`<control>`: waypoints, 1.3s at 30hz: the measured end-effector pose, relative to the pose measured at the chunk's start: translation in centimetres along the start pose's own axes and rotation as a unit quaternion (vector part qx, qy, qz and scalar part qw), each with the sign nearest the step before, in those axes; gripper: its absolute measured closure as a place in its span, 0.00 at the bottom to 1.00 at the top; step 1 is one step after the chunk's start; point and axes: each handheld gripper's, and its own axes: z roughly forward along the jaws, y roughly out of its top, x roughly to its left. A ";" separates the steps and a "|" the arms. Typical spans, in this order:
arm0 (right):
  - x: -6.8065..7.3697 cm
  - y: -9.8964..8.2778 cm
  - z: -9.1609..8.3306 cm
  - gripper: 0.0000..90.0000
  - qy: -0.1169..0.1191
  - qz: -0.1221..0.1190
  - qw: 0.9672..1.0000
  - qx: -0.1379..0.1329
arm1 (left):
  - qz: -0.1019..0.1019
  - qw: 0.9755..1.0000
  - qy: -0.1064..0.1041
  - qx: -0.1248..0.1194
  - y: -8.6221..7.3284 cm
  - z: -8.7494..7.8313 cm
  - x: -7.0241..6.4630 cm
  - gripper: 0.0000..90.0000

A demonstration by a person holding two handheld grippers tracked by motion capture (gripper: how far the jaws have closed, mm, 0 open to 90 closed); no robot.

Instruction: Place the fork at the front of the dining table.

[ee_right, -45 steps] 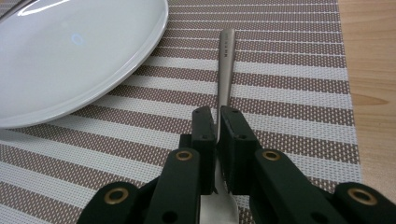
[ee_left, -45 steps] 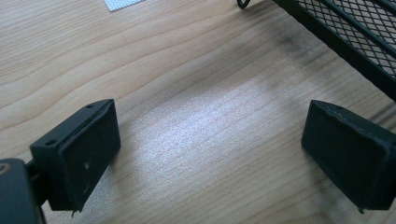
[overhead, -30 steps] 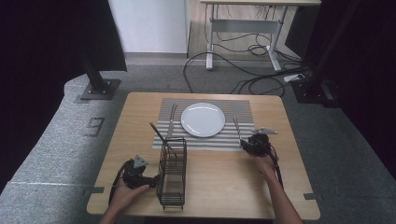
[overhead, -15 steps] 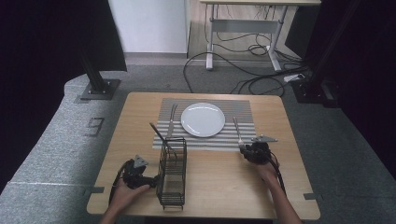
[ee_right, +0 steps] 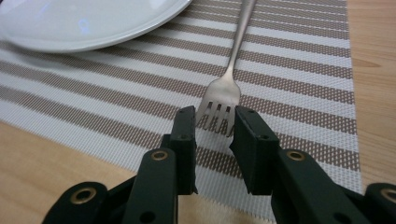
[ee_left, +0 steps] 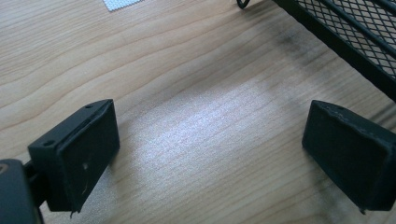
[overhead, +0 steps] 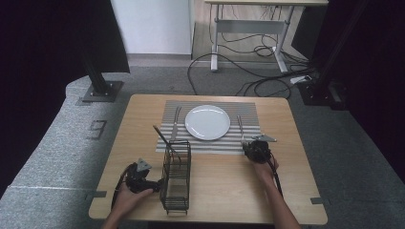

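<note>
A silver fork (overhead: 240, 128) lies on the striped placemat (overhead: 248, 109) to the right of the white plate (overhead: 207, 121), its tines toward the person. My right gripper (overhead: 253, 147) sits at the tine end. In the right gripper view its jaws (ee_right: 214, 121) stand a little apart on either side of the fork (ee_right: 231, 79) tips, with a gap showing at the left jaw. My left gripper (overhead: 155, 183) rests low on the table beside the black wire basket (overhead: 175, 176). Its jaws (ee_left: 210, 140) are wide apart over bare wood.
A knife (overhead: 175, 124) lies on the placemat left of the plate. A dark utensil handle (overhead: 161, 135) sticks up out of the basket. The basket's mesh wall (ee_left: 355, 37) stands close to the left gripper. Bare wood lies between basket and right hand.
My right gripper has drawn back slightly toward the person along the fork, and its grey top plate now shows. The left gripper and the basket have stayed put.
</note>
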 end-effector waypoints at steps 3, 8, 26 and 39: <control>-0.1 0.4 0.4 0.78 -0.007 0.007 1.000 -0.002 | 0.000 1.000 0.000 0.000 0.0 0.0 0.0 0.04; -0.3 0.8 1.1 0.78 -0.012 0.020 1.000 -0.005 | 0.000 1.000 0.000 0.000 0.0 0.0 0.0 0.04; -0.1 1.3 2.1 0.76 -0.006 0.045 0.999 -0.002 | 0.001 1.000 0.000 0.000 0.0 0.0 0.0 0.04; -0.1 1.4 0.4 0.58 0.021 0.034 0.999 -0.020 | 0.001 1.000 0.000 0.000 0.0 0.0 0.0 0.04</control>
